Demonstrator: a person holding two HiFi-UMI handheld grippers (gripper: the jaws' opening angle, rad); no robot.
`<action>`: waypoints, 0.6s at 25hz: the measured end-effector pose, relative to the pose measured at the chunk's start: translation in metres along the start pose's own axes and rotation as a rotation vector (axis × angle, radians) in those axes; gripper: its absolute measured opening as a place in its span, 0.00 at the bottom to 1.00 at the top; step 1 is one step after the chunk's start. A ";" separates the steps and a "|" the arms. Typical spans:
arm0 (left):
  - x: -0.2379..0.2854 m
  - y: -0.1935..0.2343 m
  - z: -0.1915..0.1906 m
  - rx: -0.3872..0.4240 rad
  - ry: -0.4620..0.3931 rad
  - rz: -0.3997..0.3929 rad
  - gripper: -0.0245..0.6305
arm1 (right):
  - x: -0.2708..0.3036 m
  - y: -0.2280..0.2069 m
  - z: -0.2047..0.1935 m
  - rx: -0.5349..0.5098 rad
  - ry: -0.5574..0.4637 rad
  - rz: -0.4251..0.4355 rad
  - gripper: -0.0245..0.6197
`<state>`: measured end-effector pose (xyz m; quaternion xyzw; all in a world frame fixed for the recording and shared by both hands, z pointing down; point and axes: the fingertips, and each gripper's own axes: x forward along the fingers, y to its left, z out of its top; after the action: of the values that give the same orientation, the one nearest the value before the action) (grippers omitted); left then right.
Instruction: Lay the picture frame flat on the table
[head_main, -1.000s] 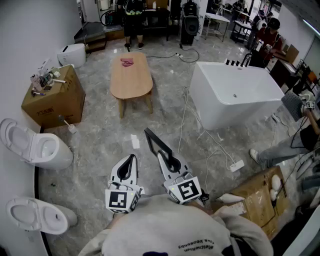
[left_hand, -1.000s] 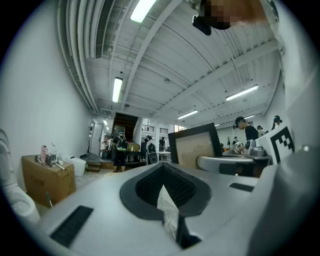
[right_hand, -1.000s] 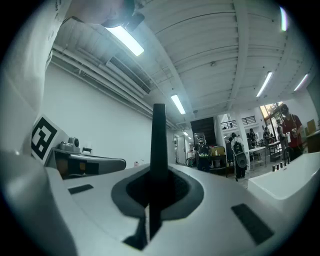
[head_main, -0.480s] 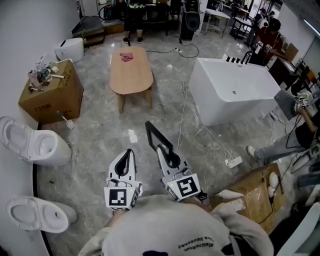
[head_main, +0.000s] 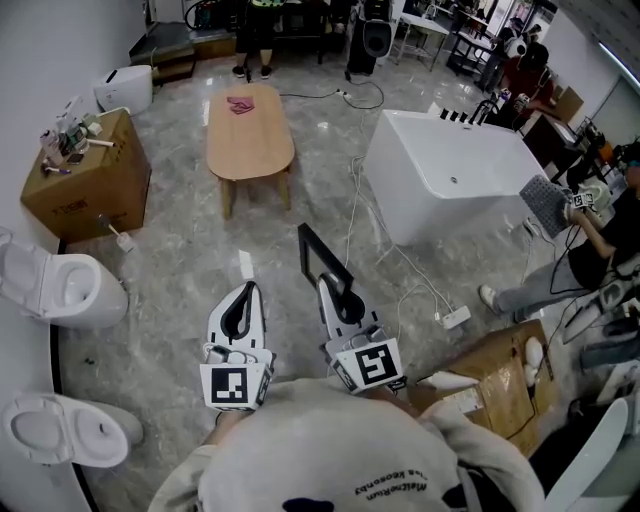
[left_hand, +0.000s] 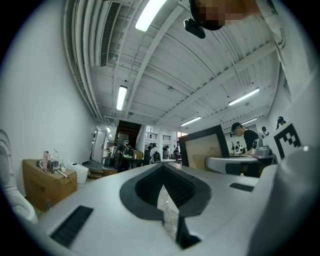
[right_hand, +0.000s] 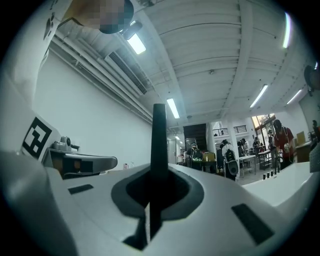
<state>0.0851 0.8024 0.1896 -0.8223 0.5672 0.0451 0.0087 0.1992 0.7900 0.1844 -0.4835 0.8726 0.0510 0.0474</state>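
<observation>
The picture frame (head_main: 318, 262) is black and thin, and it sticks up and forward out of my right gripper (head_main: 335, 292), which is shut on its lower edge. In the right gripper view the picture frame (right_hand: 159, 145) shows edge-on as a dark upright bar between the closed jaws. My left gripper (head_main: 247, 296) is shut with nothing in it, just left of the right one. From the left gripper (left_hand: 162, 172), the picture frame (left_hand: 206, 148) shows its beige backing. The oval wooden table (head_main: 250, 140) stands well ahead across the floor, with a small pink item (head_main: 240, 104) at its far end.
A white bathtub (head_main: 450, 175) stands ahead right, with cables (head_main: 400, 270) and a power strip (head_main: 455, 317) on the marble floor. Cardboard box (head_main: 75, 185) and two toilets (head_main: 60, 290) (head_main: 60, 435) line the left wall. Another box (head_main: 500, 390) and a seated person (head_main: 580, 240) are at right.
Both grippers have crept forward and slightly up, the frame still held in the right one. The view has shifted, so the room's objects sit a little further left.
</observation>
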 end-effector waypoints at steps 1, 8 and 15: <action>-0.001 0.003 0.000 -0.002 -0.001 -0.003 0.05 | 0.002 0.002 -0.002 0.004 0.001 -0.001 0.07; -0.019 0.029 -0.017 -0.012 0.049 0.001 0.05 | 0.001 0.026 -0.024 0.048 0.045 -0.014 0.07; -0.015 0.036 -0.023 -0.026 0.044 -0.022 0.05 | 0.003 0.024 -0.028 0.070 0.050 -0.036 0.07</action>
<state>0.0481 0.8022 0.2149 -0.8294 0.5575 0.0342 -0.0138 0.1760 0.7959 0.2129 -0.4981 0.8660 0.0073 0.0433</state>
